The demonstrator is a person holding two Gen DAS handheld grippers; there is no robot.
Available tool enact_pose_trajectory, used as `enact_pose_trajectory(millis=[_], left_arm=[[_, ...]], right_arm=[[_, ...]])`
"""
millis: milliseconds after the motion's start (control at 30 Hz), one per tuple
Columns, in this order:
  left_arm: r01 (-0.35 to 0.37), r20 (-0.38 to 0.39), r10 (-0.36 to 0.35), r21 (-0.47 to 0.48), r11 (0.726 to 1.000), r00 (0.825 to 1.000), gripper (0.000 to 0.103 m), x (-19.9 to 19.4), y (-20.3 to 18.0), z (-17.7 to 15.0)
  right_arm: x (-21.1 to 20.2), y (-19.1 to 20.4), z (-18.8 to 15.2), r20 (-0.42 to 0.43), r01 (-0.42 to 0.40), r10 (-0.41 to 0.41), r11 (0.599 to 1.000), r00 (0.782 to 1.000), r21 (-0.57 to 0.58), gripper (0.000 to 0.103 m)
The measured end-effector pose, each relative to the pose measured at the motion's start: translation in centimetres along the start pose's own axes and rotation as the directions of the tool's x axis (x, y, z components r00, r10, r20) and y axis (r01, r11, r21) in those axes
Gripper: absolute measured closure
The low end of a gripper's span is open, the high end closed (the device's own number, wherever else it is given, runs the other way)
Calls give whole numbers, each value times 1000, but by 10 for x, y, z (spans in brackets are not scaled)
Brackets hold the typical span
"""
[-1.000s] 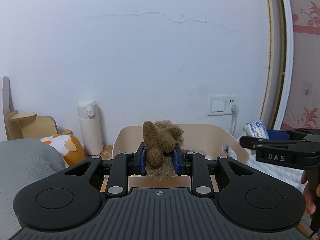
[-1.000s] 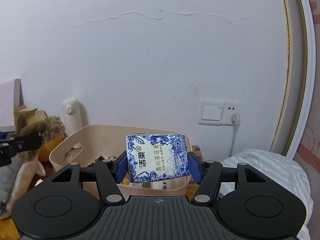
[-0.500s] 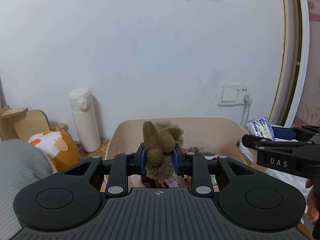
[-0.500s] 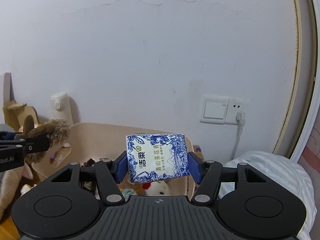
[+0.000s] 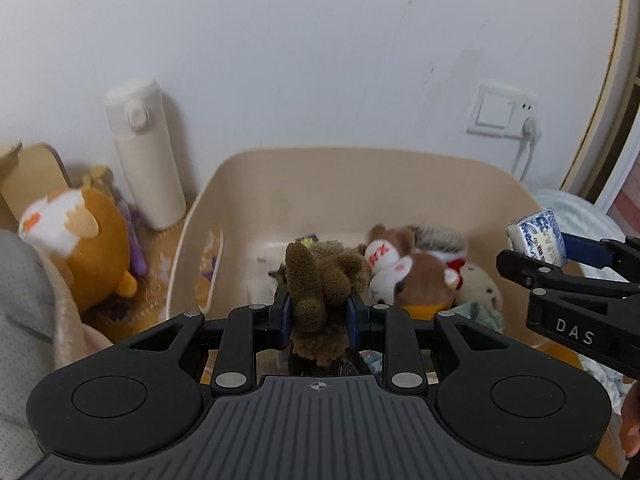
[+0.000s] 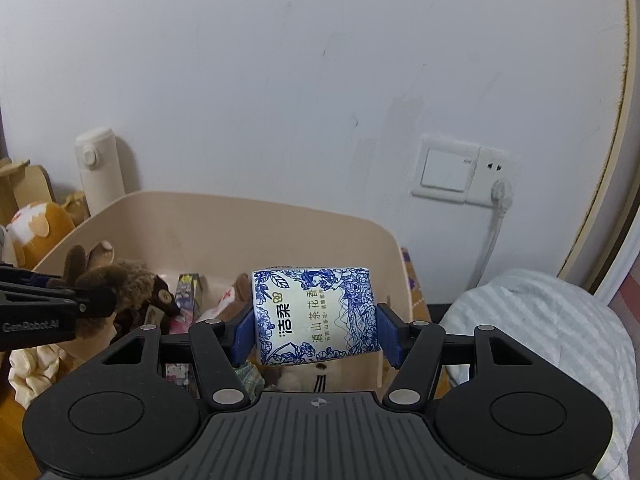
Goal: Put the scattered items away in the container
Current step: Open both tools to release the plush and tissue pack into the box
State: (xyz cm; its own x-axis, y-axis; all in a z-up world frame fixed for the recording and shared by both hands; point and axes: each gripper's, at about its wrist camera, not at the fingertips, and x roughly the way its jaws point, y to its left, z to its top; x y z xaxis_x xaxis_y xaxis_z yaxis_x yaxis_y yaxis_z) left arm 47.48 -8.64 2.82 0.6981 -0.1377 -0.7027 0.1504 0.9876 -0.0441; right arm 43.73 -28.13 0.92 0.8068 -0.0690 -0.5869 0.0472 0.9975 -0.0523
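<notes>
Since a second ago both wrist views have tipped downward: the wall fills less of each picture, and the inside of the beige tub (image 5: 400, 168), then mostly hidden behind its rim, now lies open below the fingers with its contents in sight. Both loads have stayed clamped throughout.

The room is a white-walled corner with a light switch and socket (image 6: 464, 170) and a plugged-in white cable. A white flask (image 5: 146, 152) stands against the wall left of the tub, an orange plush (image 5: 80, 240) beside it, and striped bedding (image 6: 540, 328) lies to the right. The tub rests on a wooden surface that shows only at the edges; I cannot tell whether it is a worktop.

The left gripper (image 5: 318, 312) is clenched on the brown fuzzy toy (image 5: 316, 280), which sits squeezed between the blue fingers (image 5: 283, 312) and bulges above and below them, over the tub's near side. Ahead of those fingers, inside the tub, lie a squirrel plush (image 5: 408, 268) and a cream plush, with other small items too blurred to name.

The right gripper (image 6: 316, 332) grasps the blue-and-white tissue pack (image 6: 316, 312) squarely between its fingers, printed face toward the camera, over the tub's right end. A white plush lies directly below it.
</notes>
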Motion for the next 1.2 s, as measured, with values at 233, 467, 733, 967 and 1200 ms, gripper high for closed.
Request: enact_pose_trajectory(millis=[233,467,733,967,1200], left_arm=[[-6,-61,8,17,1000,998,77,14,0,1],[-15,-96,20,55,998,995,74,22,-3,0],[1,-86,5,71,997,996,54,15,-5,0],[1,-28,2,91,996,1000,33,-6,-5,2],[-14,31,9,136,991,999,29,-35,-10,3]], right_arm=[[15,6,-2,-67,-2,1,1000,998,-24,45],[24,10,-4,-118,-3,-2,999,993,-37,45],[17,12,-6,-116,4,-9,999,993,-46,36],[0,12,-1,-58,8,-12,998,998,-61,25],[-24,9,4,9,-2,2,999,1000,-39,18]])
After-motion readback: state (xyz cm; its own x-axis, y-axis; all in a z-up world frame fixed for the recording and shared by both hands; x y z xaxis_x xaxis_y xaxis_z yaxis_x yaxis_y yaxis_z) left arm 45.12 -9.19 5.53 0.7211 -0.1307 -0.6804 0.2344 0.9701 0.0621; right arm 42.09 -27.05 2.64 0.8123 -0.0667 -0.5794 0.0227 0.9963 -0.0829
